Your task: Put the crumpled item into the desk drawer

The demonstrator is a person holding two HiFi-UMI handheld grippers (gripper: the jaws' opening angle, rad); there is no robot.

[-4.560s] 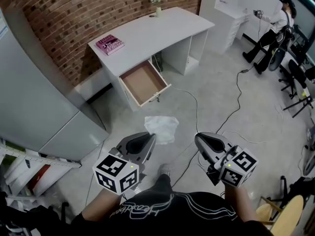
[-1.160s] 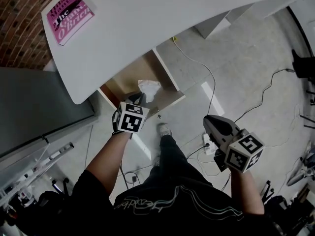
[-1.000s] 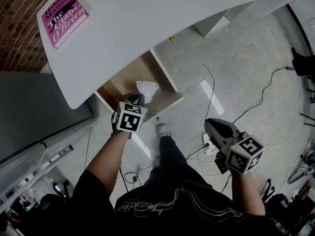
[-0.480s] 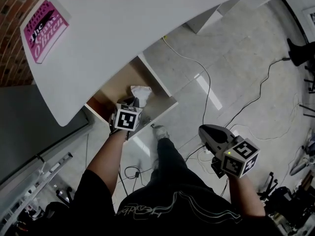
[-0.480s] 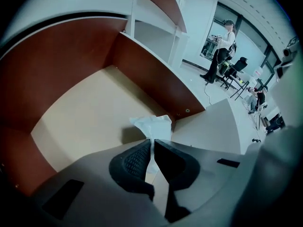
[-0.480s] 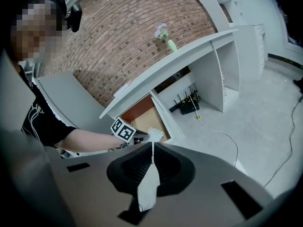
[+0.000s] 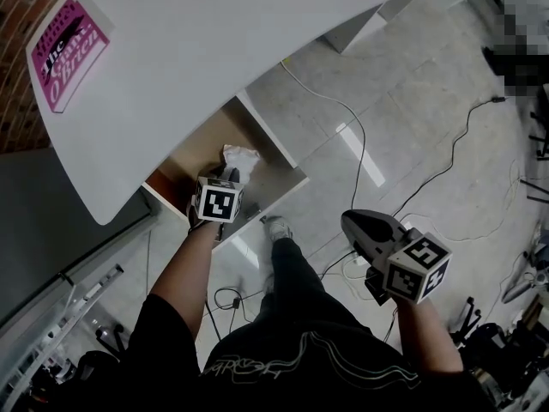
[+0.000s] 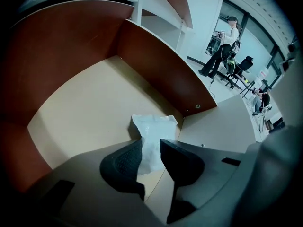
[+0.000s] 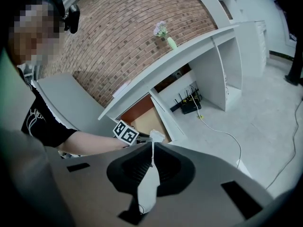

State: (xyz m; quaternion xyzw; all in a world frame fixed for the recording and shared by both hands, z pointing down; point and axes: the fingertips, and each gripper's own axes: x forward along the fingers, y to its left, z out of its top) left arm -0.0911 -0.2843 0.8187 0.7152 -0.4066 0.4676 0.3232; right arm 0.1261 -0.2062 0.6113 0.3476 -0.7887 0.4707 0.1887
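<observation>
The crumpled white item point(image 7: 240, 156) lies on the floor of the open desk drawer point(image 7: 268, 140), near its front right corner. My left gripper point(image 7: 230, 175) points steeply down into the drawer. In the left gripper view the item point(image 8: 154, 126) runs from the drawer floor point(image 8: 80, 112) up between the jaws of the left gripper point(image 8: 150, 144). The jaws have just been opening and stand slightly apart, loose round it. My right gripper point(image 7: 348, 221) hangs shut over the floor to the right, holding nothing; the right gripper view shows its jaws point(image 9: 151, 148) closed.
A pink book point(image 7: 67, 41) lies on the white desk point(image 7: 214, 33) above the drawer. Cables point(image 7: 364, 136) trail over the grey floor. The person's shoe point(image 7: 276, 227) stands just below the drawer front. A grey cabinet point(image 7: 51, 230) flanks the desk's left.
My left gripper has sunk into the drawer with the white item, which now rests on the drawer floor. The right gripper has dropped a little.
</observation>
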